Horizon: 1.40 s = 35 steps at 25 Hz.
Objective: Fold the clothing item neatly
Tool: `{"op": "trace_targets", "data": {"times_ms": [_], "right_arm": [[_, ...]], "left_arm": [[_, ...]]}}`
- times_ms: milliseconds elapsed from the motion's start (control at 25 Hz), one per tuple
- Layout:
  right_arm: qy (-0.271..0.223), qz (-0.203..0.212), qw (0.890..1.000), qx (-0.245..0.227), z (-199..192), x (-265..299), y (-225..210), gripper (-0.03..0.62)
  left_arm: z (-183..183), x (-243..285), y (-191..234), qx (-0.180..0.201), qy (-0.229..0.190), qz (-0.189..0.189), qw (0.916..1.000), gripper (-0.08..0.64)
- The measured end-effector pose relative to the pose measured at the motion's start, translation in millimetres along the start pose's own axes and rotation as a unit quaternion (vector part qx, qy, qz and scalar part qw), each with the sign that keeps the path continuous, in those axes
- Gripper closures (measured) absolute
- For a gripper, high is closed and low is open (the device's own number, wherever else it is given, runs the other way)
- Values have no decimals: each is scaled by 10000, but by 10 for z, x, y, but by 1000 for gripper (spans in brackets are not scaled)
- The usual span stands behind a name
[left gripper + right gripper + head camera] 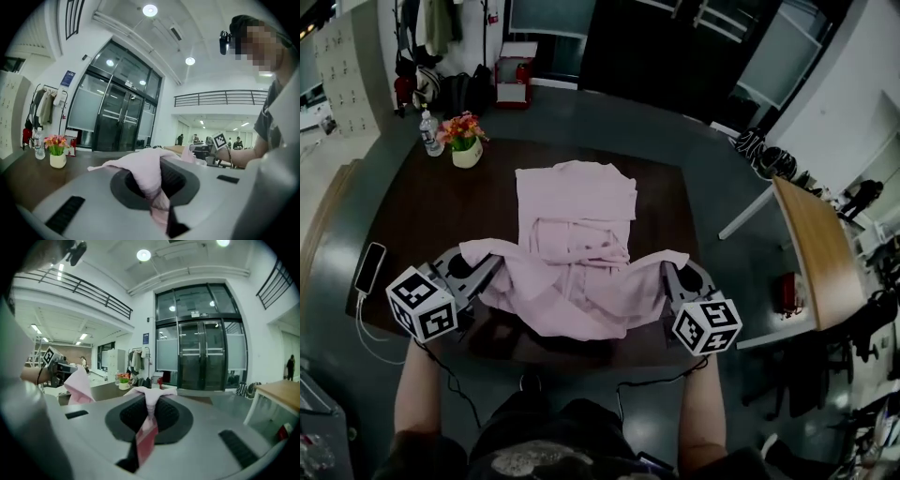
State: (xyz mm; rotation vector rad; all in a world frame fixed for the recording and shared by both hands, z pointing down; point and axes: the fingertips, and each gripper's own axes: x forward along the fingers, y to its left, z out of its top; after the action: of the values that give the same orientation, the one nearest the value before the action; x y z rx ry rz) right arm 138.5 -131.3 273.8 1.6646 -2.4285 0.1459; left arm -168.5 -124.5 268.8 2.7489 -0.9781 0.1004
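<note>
The left gripper point(487, 265) is pinching the near left edge of the pink shirt point(576, 211), jaws pressed together on the cloth; the right gripper point(668, 274) is pinching the near right edge likewise; the shirt's near part is hanging raised between them, its far part lying on the dark table point(422, 211).

Grey hand-held grippers point(490, 267) point(667, 274) carry black-and-white marker cubes point(422, 305) point(707, 325).

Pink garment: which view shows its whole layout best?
The head view. It shows the whole pink garment, with its far part flat on the table and its near corners held up by the left gripper and right gripper. Each gripper view shows only a pinched fold in shut jaws.
</note>
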Motion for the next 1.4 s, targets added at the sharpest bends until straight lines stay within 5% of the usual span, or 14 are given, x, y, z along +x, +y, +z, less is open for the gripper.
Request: {"op": "trace_targets", "data": {"times_ms": [200, 520, 680, 840, 1000, 1160, 1280, 1400], "right_arm": [[130, -442, 9989, 77, 210, 809, -672, 586], [437, 128, 9988, 165, 454, 2389, -1524, 584], [598, 30, 9972, 457, 410, 3151, -2155, 584], [897, -428, 9921, 767, 4, 3780, -2819, 584], [1244, -935, 9845, 811, -556, 4191, -3329, 586], [1835, -1167, 9721, 884, -1149, 4424, -3507, 584], [2065, -1342, 9667, 689, -1413, 4494, -3579, 584], [2084, -1466, 9630, 876, -1564, 4528, -3674, 584]], "left_arm": [[424, 654, 921, 259, 16, 88, 9996, 528], [865, 2048, 2061, 99, 135, 50, 9998, 528], [914, 2621, 2776, -187, 64, 305, 9993, 528], [501, 2980, 3592, -418, 530, 903, 9936, 528], [-217, 3176, 4144, -525, 1404, 1381, 9790, 528], [-710, 3252, 4408, -723, 2165, 1487, 9622, 520], [-950, 3252, 4584, -1000, 2543, 1579, 9489, 419], [-1099, 3127, 4792, -1093, 2758, 1829, 9373, 400]]}}
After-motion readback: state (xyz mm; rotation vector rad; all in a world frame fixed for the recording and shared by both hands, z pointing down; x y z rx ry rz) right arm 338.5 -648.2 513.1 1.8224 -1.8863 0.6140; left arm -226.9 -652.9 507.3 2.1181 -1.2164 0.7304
